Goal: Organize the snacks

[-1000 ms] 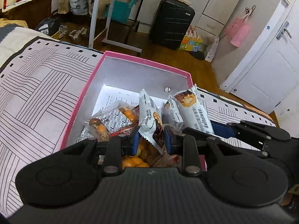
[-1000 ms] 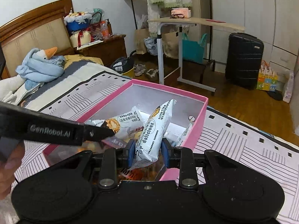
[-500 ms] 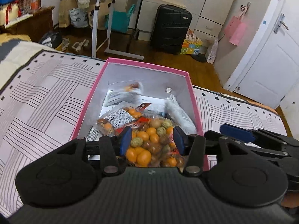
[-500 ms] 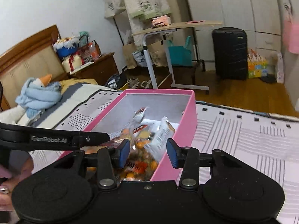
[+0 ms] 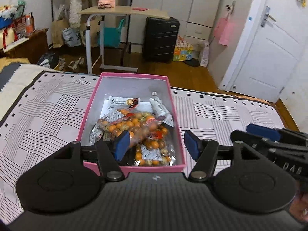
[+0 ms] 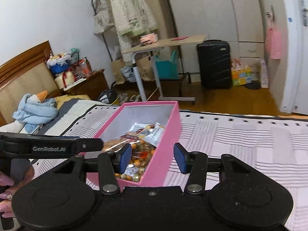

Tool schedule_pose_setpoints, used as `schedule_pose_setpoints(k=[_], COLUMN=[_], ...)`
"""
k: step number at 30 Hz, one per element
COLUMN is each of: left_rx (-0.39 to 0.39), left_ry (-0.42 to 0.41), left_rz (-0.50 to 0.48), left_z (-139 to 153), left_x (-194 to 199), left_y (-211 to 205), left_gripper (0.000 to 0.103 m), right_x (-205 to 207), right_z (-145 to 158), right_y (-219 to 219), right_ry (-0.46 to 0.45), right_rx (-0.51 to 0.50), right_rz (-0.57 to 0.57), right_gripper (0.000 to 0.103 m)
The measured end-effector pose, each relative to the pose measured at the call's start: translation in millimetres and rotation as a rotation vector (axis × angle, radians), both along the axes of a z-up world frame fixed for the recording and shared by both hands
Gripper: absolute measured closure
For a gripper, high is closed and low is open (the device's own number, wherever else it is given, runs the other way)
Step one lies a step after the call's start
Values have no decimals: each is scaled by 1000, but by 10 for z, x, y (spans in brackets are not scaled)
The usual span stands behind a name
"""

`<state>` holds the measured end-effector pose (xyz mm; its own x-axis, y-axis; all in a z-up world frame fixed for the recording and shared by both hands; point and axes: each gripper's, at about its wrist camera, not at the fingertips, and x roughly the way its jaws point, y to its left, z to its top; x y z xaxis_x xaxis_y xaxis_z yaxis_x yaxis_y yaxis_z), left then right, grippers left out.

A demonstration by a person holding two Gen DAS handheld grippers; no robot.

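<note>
A pink box (image 5: 87, 113) with a white inside sits on the bed. It holds clear bags of orange and brown snack balls (image 5: 132, 125) and white wrapped snack bars (image 5: 123, 101). My left gripper (image 5: 156, 144) is open and empty, above the box's near end. My right gripper (image 6: 152, 158) is open and empty, over the near right wall of the box (image 6: 165, 134). The snack bags (image 6: 140, 154) and bars (image 6: 154, 132) lie loose inside. The other gripper shows at each view's edge.
The bed cover (image 5: 44, 111) is white with black line patterns. A blue cloth with a toy goose (image 6: 35, 108) lies near the headboard. Beyond the bed stand a rolling table (image 5: 123, 13), a black suitcase (image 5: 161, 40) and a white door (image 5: 269, 57).
Both grippers let go of their white snack bars, which now lie in the box. Both opened wide and pulled back and up from the box.
</note>
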<state>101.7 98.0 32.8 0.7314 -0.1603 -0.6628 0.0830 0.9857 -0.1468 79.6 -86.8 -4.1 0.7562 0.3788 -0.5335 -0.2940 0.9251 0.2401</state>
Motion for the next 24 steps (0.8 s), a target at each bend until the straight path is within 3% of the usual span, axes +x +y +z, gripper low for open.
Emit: schedule_pose_setpoints(k=[7,17,24], left_rx=[5,24,26], left_ry=[-32,-38,-54], left_rz=[-33,-67,-95], left_z=[160,136,135], left_x=[-343,-644,-800], left_y=[-151,-365,-492], left_gripper=[21,13,7], right_x=[-385,-704,-866], right_z=[142,68,38], right_y=[-243,-462,-483], right_ry=[-26,20,15], right_rx=[-16,14,-34], right_rz=[-99,-193,-230], right_gripper=[45,43,38])
